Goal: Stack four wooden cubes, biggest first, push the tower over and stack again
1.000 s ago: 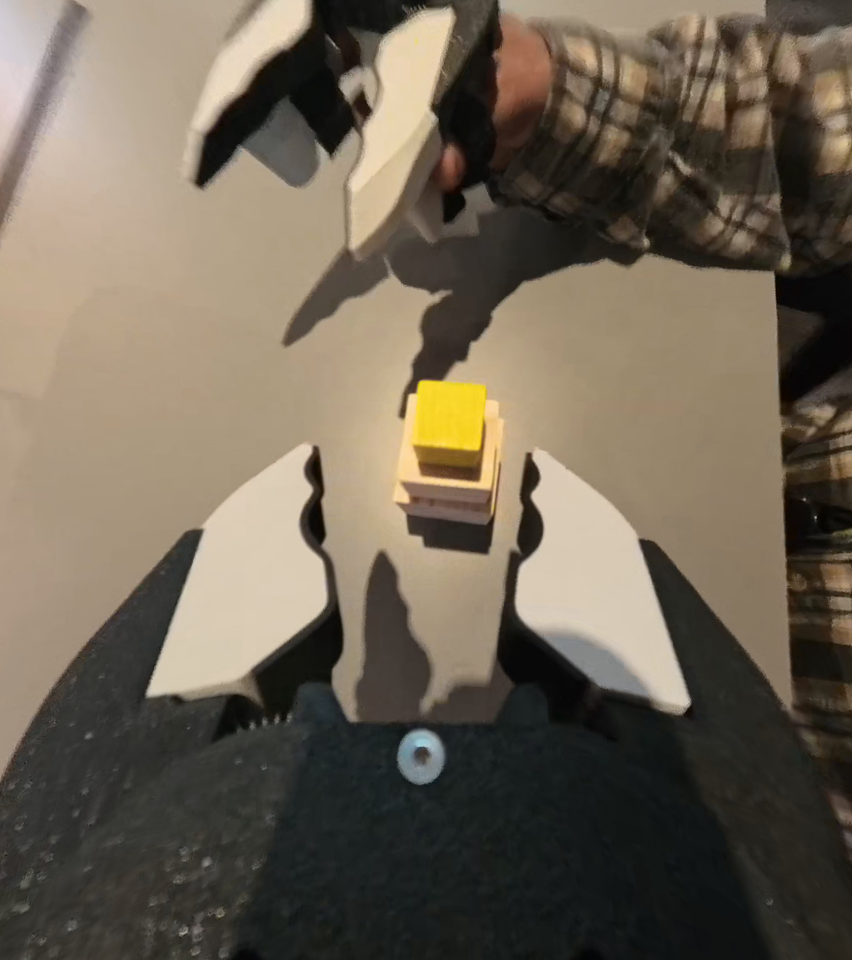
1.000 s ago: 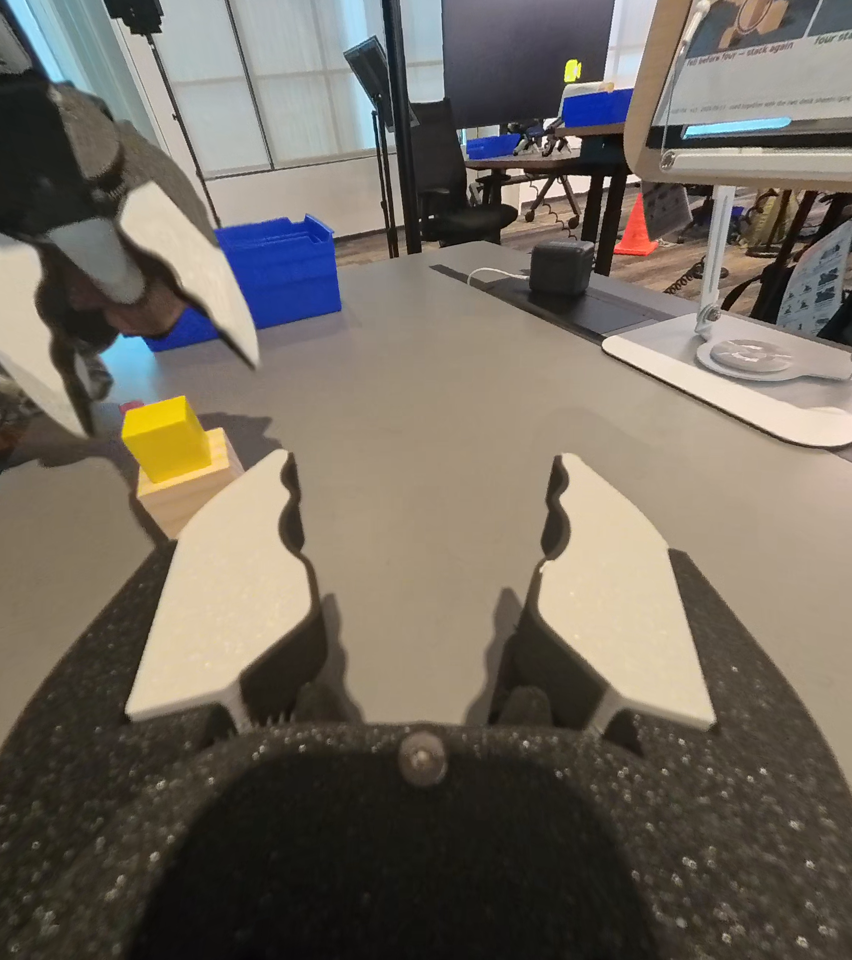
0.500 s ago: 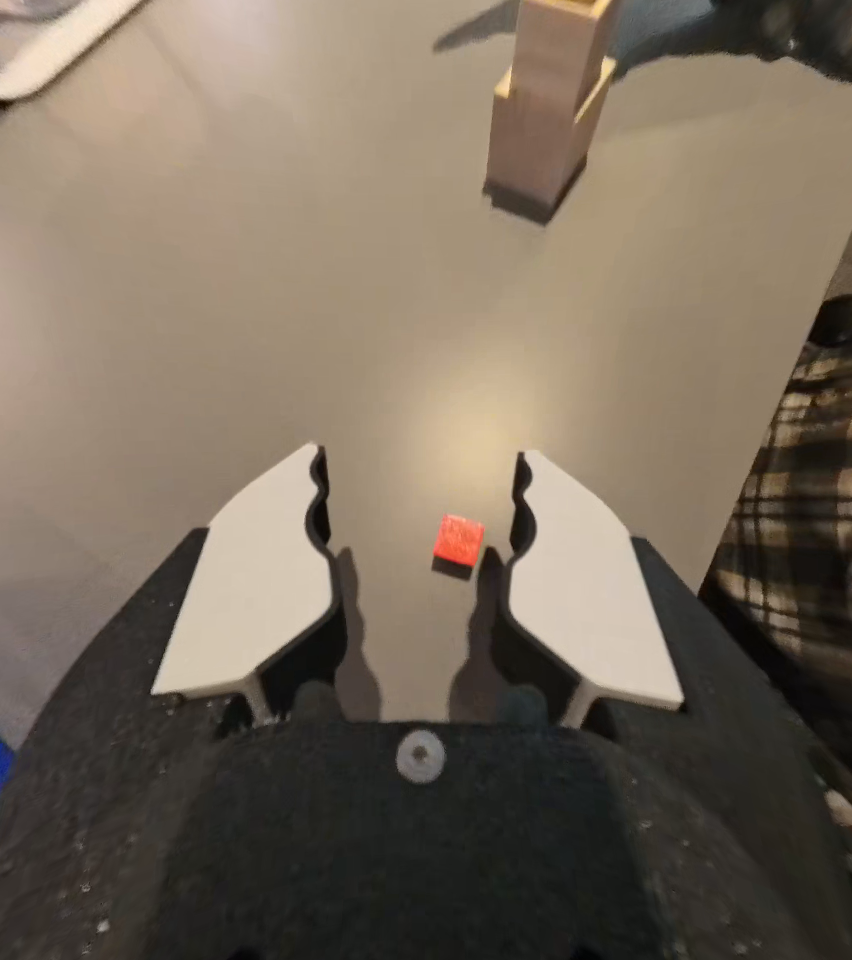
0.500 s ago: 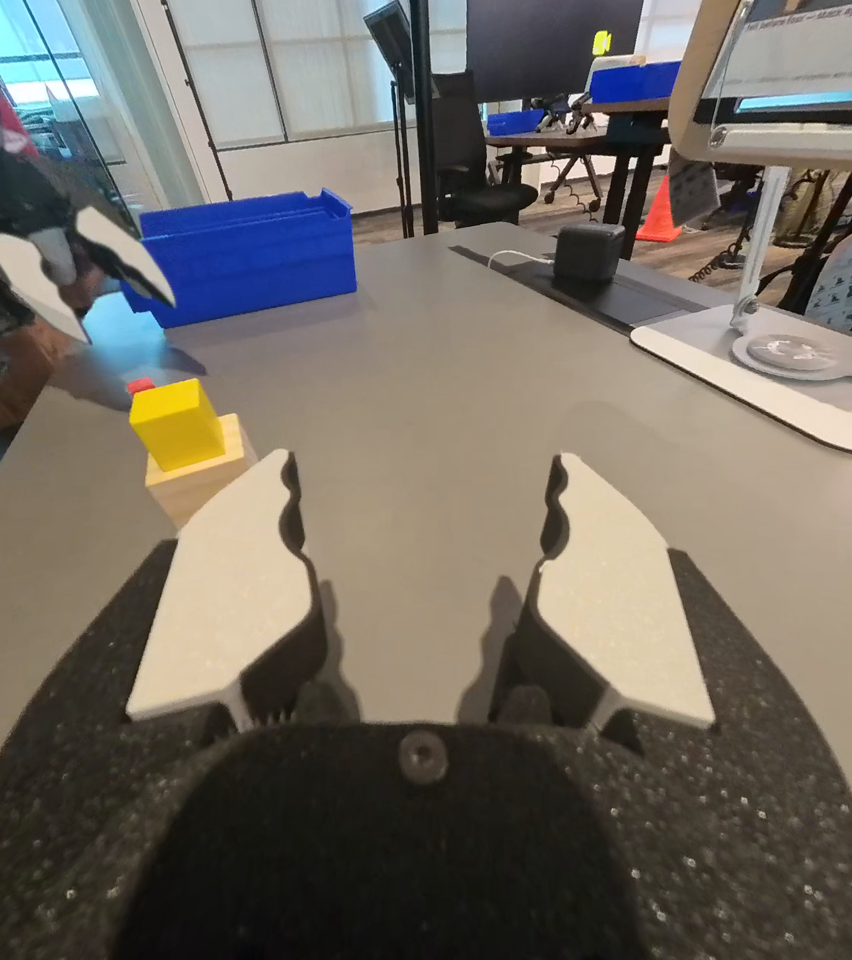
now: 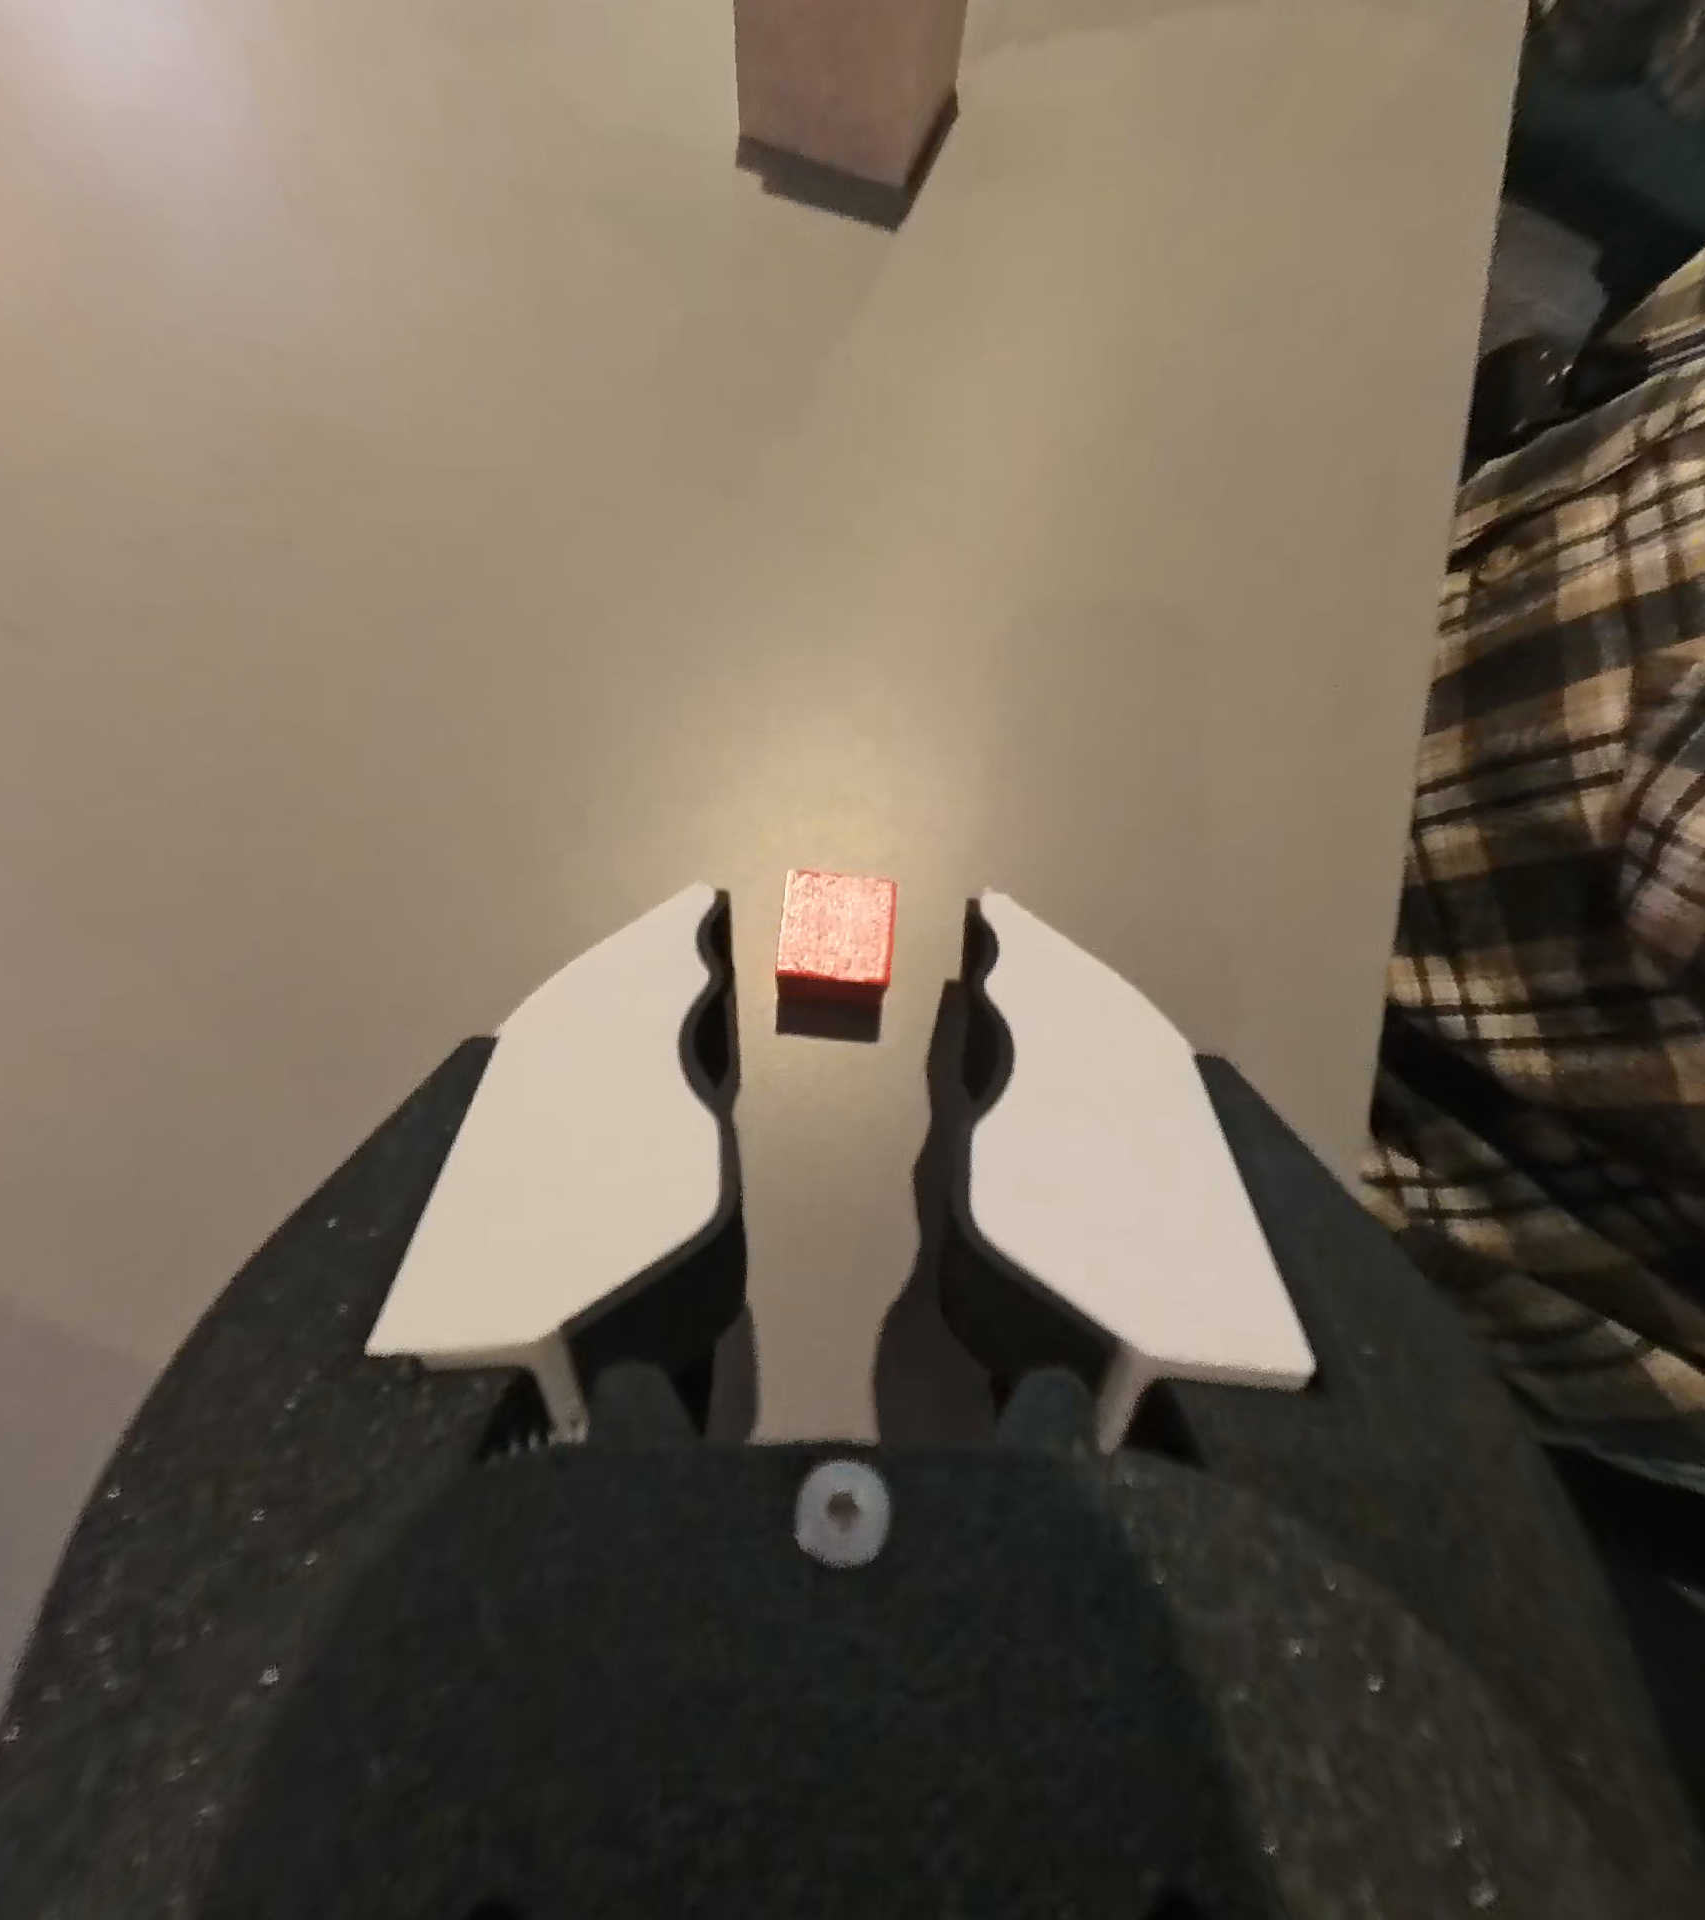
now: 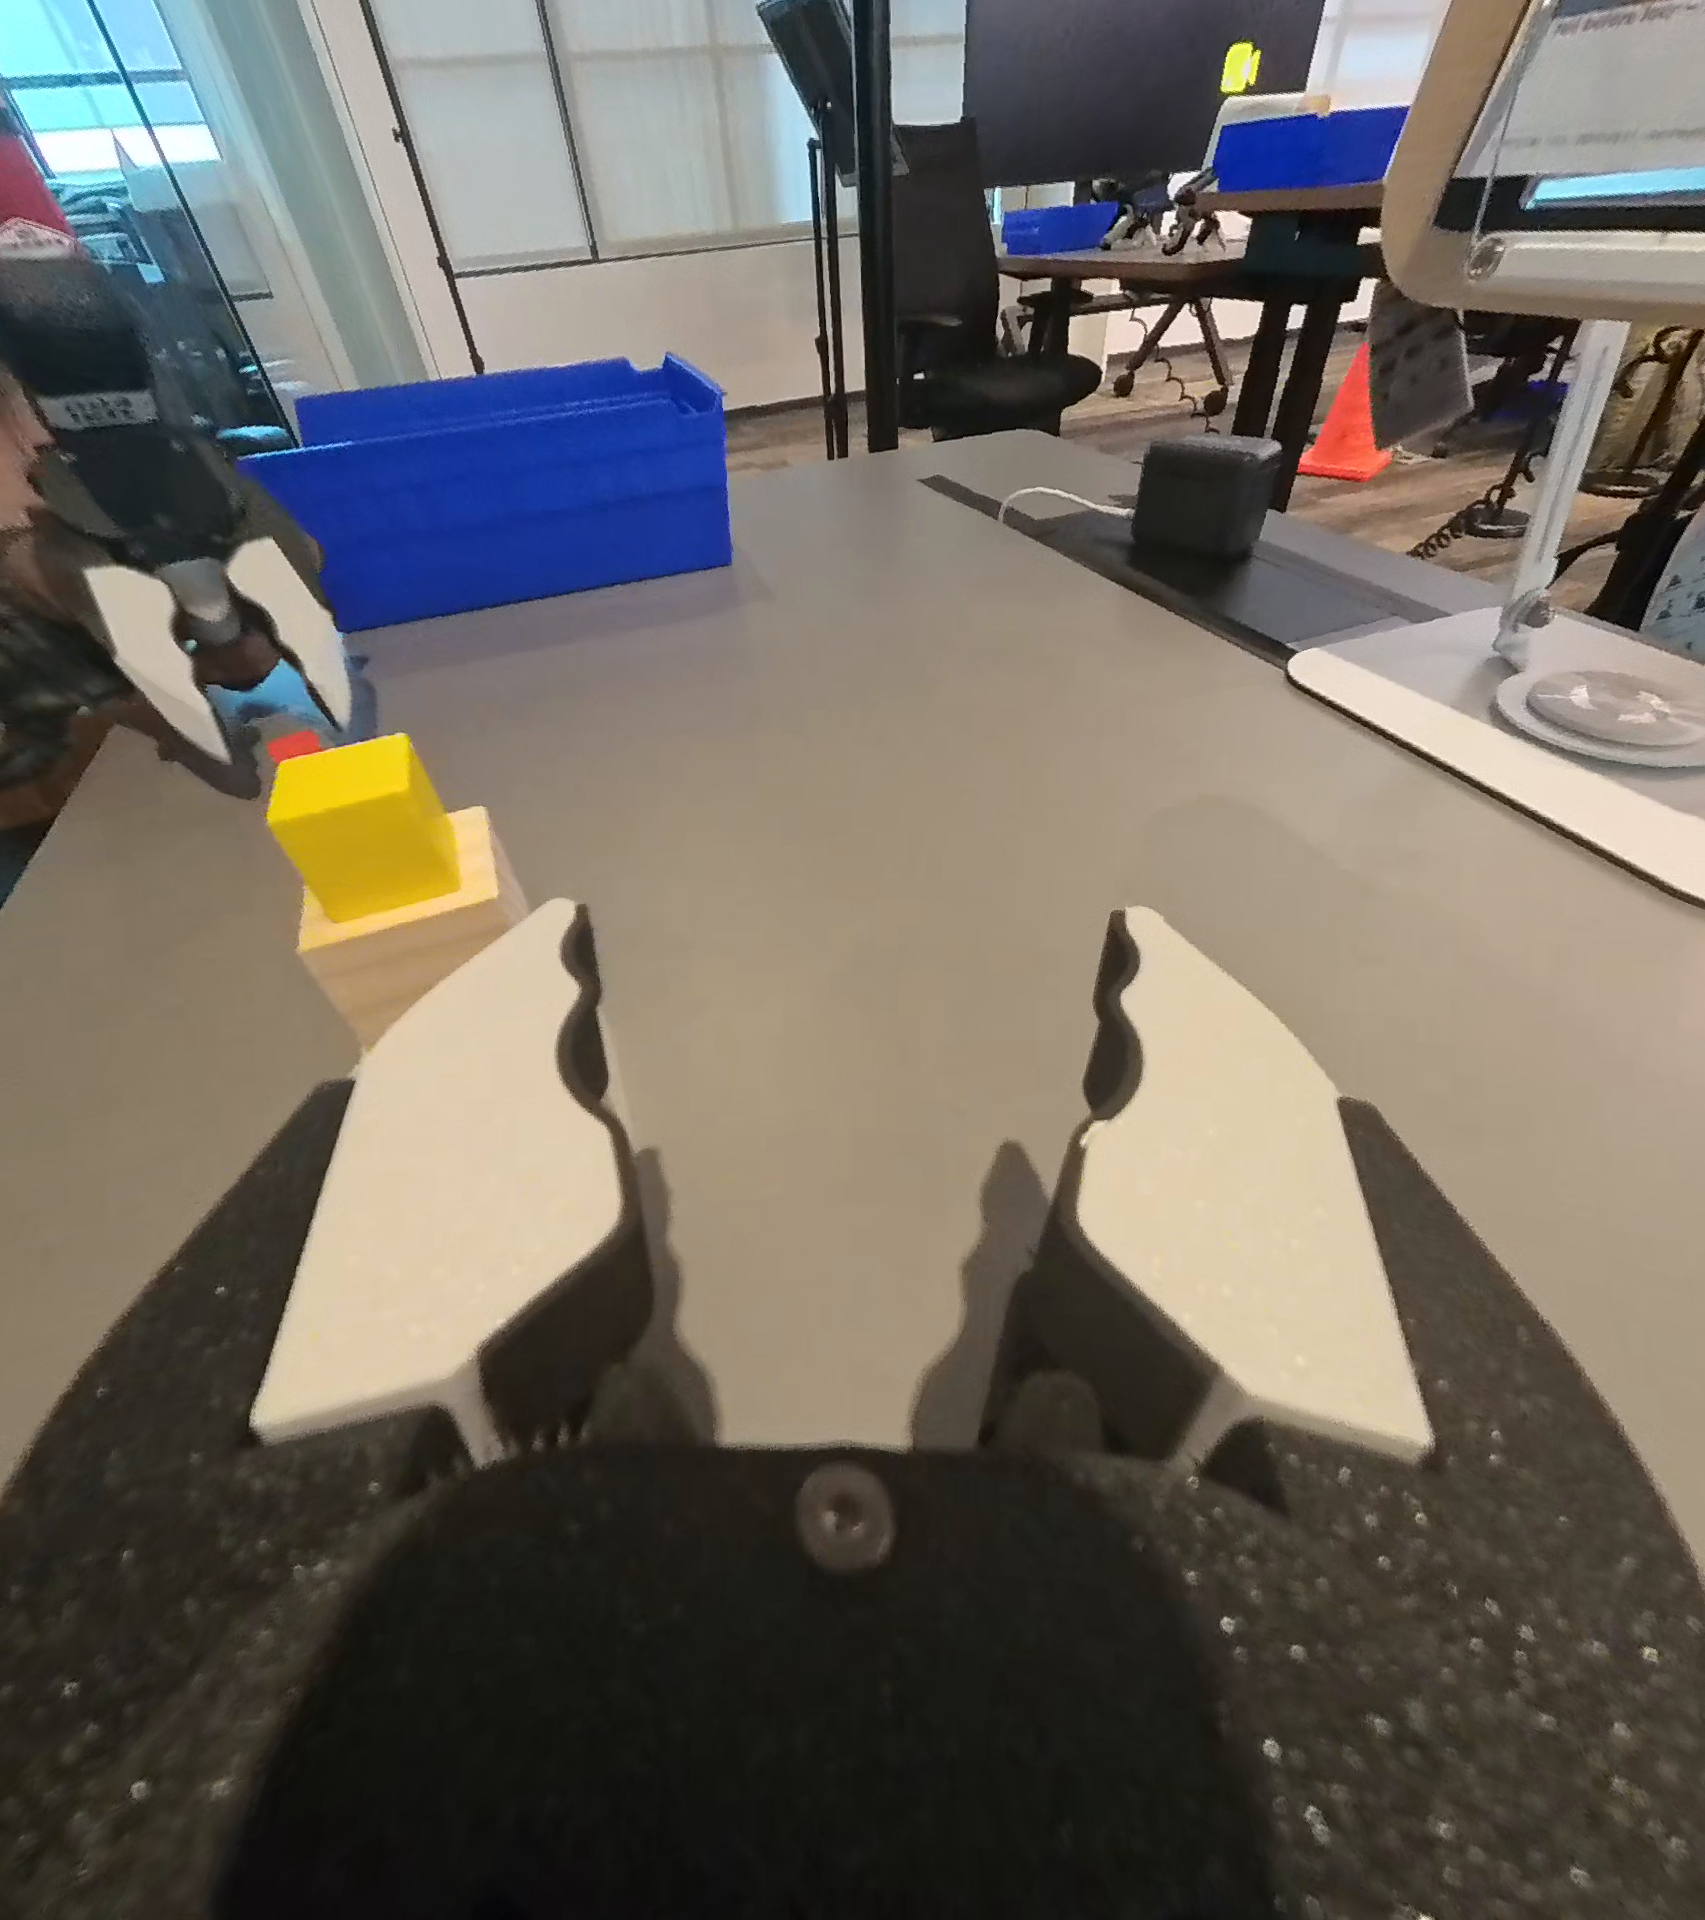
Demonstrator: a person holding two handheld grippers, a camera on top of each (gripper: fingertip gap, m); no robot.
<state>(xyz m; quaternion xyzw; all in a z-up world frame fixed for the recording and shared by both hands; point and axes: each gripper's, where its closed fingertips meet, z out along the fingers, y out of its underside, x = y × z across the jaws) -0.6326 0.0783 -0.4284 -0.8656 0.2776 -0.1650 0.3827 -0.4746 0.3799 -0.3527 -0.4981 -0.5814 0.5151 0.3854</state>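
A small red cube (image 5: 835,928) lies on the grey table (image 5: 308,623), right between the tips of my open left gripper (image 5: 843,914), with a gap on each side. The tower's wooden base (image 5: 843,94) shows at the top edge of the left wrist view. In the right wrist view the yellow cube (image 6: 360,826) sits on a plain wooden cube (image 6: 412,935), partly hidden by my finger. The red cube (image 6: 294,744) peeks out behind it, under the left gripper (image 6: 276,727). My right gripper (image 6: 848,925) is open and empty over bare table.
A blue bin (image 6: 505,499) stands at the table's far side. A black box with a white cable (image 6: 1203,506) and a white stand base (image 6: 1606,748) are on the right. A person's plaid sleeve (image 5: 1606,727) lies past the table's right edge. The tips of one gripper are about 35 cm away from the tips of the other.
My left gripper swung away from above the tower and came down around the red cube, its fingers narrowing. My right gripper drew back slightly and stayed open.
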